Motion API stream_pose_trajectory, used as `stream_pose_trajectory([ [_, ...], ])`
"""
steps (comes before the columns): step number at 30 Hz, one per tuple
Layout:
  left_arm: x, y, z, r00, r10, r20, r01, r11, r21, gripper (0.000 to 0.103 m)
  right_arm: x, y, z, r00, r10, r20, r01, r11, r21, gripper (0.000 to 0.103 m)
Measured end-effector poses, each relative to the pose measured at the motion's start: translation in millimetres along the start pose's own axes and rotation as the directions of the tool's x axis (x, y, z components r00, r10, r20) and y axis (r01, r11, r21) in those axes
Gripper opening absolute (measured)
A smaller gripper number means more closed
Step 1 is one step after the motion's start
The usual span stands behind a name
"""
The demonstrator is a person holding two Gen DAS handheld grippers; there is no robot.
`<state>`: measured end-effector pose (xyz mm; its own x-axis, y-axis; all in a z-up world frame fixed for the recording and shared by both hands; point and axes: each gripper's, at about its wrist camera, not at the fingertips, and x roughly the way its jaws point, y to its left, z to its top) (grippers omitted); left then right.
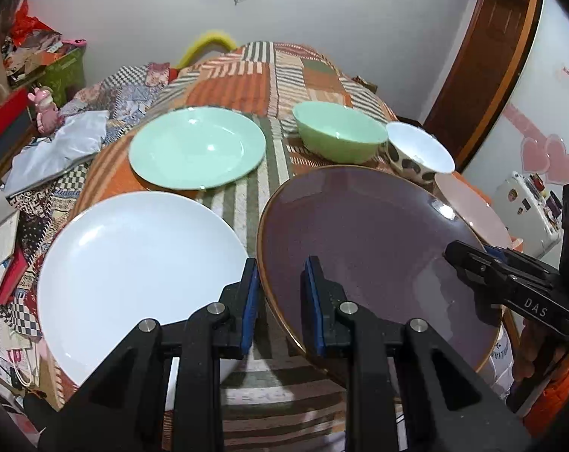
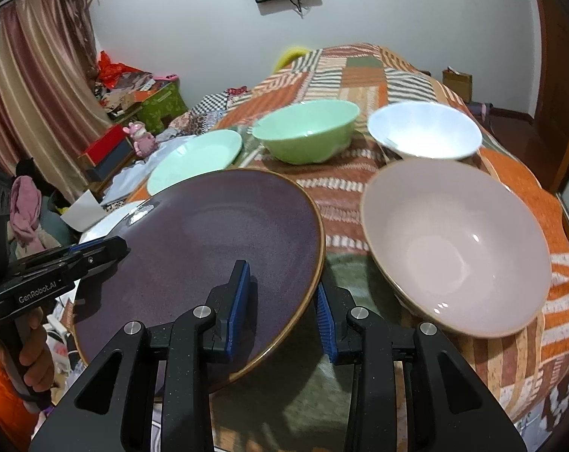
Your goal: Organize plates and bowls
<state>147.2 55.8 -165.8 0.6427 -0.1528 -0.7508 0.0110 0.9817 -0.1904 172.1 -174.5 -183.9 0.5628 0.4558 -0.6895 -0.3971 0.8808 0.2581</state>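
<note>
The purple plate (image 1: 363, 248) is raised and tilted above the bed (image 1: 246, 75), in the lower centre-right of the left wrist view and the lower centre-left of the right wrist view.

The left hand-held gripper (image 1: 282, 301) straddles the plate's near-left rim, one blue pad above and one below. Whether the pads press on the rim cannot be told. The right hand-held gripper (image 2: 284, 297) straddles the opposite rim, with a visible gap at its right-hand pad. It looks unclenched or only loosely seated.

Hazards, by judgement:
- The plate appears to be held by thin rim contact on a glazed surface. If either hold is loose, the tilt could let it slide out and drop.
- The white plate (image 1: 133, 282) lies at lower left of the left wrist view, just beside the tilted plate. A slip that way would knock crockery on crockery.
- The pink bowl (image 2: 457, 248) sits close at right in the right wrist view, so a swing would strike it.
- The quilted bed is soft and uneven. The green plate (image 1: 197, 147), green bowl (image 1: 339, 132) and white bowl (image 1: 420, 150) behind may rock if jolted.
</note>
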Motion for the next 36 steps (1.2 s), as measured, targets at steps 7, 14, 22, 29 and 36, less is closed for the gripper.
stream_pose_trajectory([
  [7,17.6,-6.6,-2.7,0.999,-0.003,-0.038,0.004,1.0,0.012,0.023,5.5,-11.3,-9.0,1.0,-0.013,-0.024,0.014,0.999,0.035,0.03],
  [14,34.2,-6.0,-2.1,0.998,-0.004,-0.065,0.004,1.0,0.007,0.023,10.6,-15.5,-13.3,0.999,-0.029,-0.034,0.031,0.998,0.054,0.03],
  [22,48.6,-8.5,0.0,0.996,0.004,-0.087,-0.002,1.0,0.02,0.023,17.2,-23.5,-13.5,0.998,-0.04,-0.038,0.043,0.994,0.097,0.03],
  [29,59.5,-3.9,0.4,0.994,0.0,-0.105,0.0,1.0,-0.003,0.023,20.2,-23.3,-13.2,0.998,-0.051,-0.04,0.054,0.996,0.077,0.031],
  [36,54.9,-4.0,-0.8,0.995,0.015,-0.094,-0.015,1.0,-0.001,0.023,16.4,-20.1,-12.9,0.997,-0.067,-0.048,0.069,0.996,0.05,0.031],
])
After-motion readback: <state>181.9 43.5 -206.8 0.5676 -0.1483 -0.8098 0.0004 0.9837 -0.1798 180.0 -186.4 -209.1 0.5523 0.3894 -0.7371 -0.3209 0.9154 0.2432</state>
